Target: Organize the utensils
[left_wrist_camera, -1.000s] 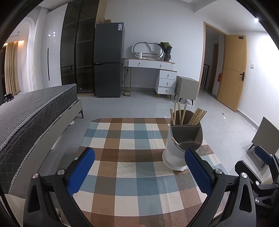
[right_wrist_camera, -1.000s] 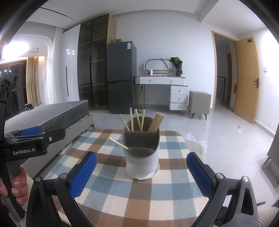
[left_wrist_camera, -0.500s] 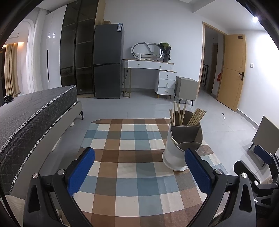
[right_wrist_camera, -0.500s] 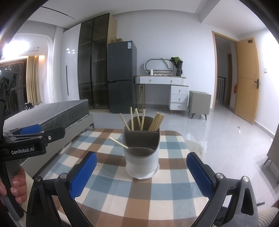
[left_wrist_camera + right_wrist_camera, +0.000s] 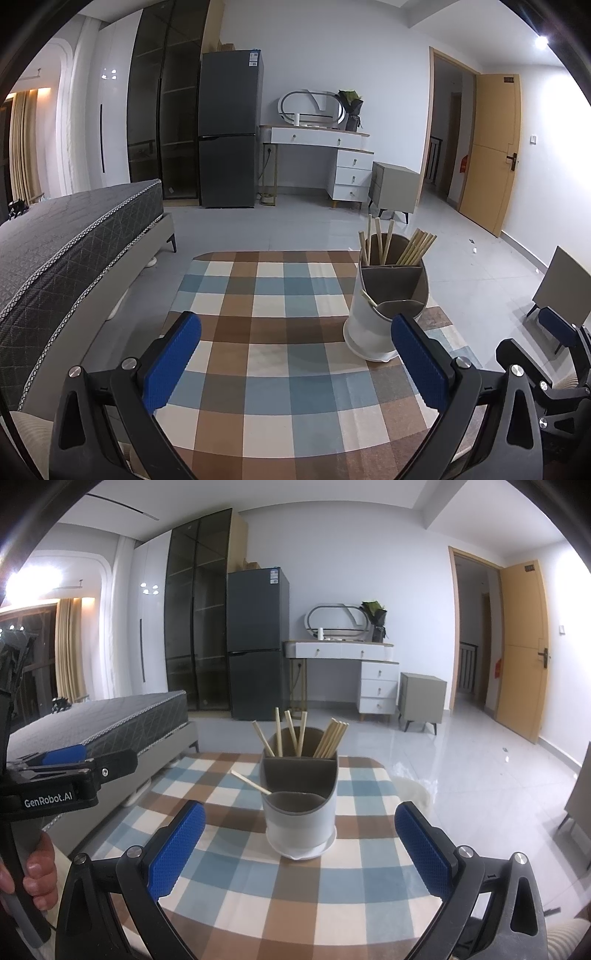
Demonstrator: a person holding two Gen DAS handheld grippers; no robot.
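The left gripper (image 5: 295, 363) hangs over a checked tablecloth (image 5: 280, 354), its blue-padded fingers (image 5: 173, 360) spread wide and empty. A white utensil holder (image 5: 384, 306) full of chopsticks (image 5: 413, 245) stands near the right finger. The right gripper (image 5: 557, 328) shows at the right edge.

The checked tablecloth (image 5: 295, 893) lies bare all around the utensil holder (image 5: 301, 812), giving free passage on every side. Above the holder, upright chopsticks (image 5: 295, 733) block its rear compartments, and one chopstick (image 5: 251, 782) slants out leftward over its front cup.
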